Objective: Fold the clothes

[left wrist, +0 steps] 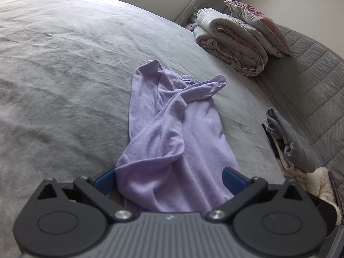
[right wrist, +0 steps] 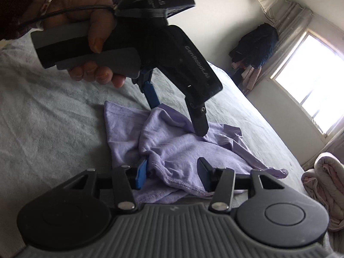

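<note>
A crumpled lavender top lies on the grey bed sheet, one sleeve twisted across it. In the left wrist view my left gripper is open, its blue pads spread wide on either side of the near end of the top. The right wrist view shows the same top. There a hand holds the left gripper, whose fingertips press down on the cloth's far part. My right gripper is open, with the top's hem bunched between its fingers.
Folded quilts and a pillow sit at the bed's far right. A pile of grey and cream clothes lies by a quilted grey headboard. In the right wrist view there are a bright window, hanging dark clothes and a pink quilt.
</note>
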`<state>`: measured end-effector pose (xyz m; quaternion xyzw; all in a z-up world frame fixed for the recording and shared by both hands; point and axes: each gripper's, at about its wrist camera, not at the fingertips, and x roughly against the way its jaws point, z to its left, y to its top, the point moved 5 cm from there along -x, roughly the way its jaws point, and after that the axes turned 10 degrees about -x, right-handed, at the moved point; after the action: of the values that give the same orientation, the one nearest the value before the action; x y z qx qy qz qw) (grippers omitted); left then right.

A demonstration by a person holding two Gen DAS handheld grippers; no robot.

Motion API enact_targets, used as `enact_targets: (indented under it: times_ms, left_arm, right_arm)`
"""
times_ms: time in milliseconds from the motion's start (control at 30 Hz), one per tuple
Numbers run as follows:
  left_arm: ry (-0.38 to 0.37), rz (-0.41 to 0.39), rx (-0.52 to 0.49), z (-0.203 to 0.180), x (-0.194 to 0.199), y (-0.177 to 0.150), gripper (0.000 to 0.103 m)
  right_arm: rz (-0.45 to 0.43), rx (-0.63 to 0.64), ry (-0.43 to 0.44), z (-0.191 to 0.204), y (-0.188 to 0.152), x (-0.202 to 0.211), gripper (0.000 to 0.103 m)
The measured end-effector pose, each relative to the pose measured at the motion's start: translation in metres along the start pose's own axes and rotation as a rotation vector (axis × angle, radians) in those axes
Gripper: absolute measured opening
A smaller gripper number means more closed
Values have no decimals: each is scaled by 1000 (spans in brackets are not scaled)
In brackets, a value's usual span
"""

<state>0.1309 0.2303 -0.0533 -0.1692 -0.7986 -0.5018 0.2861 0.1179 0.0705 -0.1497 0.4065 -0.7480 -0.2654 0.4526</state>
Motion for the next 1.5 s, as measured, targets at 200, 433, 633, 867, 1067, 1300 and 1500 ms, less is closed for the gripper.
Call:
enact_targets:
  times_ms: [200, 433, 633, 867, 1067, 1300, 1500]
  left_arm:
    - [60, 23, 15, 13, 11, -1, 102]
    - [106, 48, -64, 0, 8, -8, 102]
    - [92, 46, 8, 0, 6, -7, 102]
    - [19, 57, 94, -4, 1, -5, 102]
    - [-63, 97, 299, 6, 15, -8, 102]
    - [-143, 140, 382, -2, 19, -12, 102]
    - [-180, 126, 370, -8, 26, -6, 102]
  right_arm:
    - [-3, 186, 1, 14, 0, -2, 52]
    - [60, 167, -8, 9, 0, -15, 11]
    - [34, 182, -54, 5, 5, -18, 9]
    - [-21, 94, -53, -10, 21, -10, 9]
    - [-48, -175, 14, -49, 35, -5, 9]
    - [-40, -234, 43, -68, 39, -14, 9]
    - [-21, -233, 81, -70, 33, -17, 12]
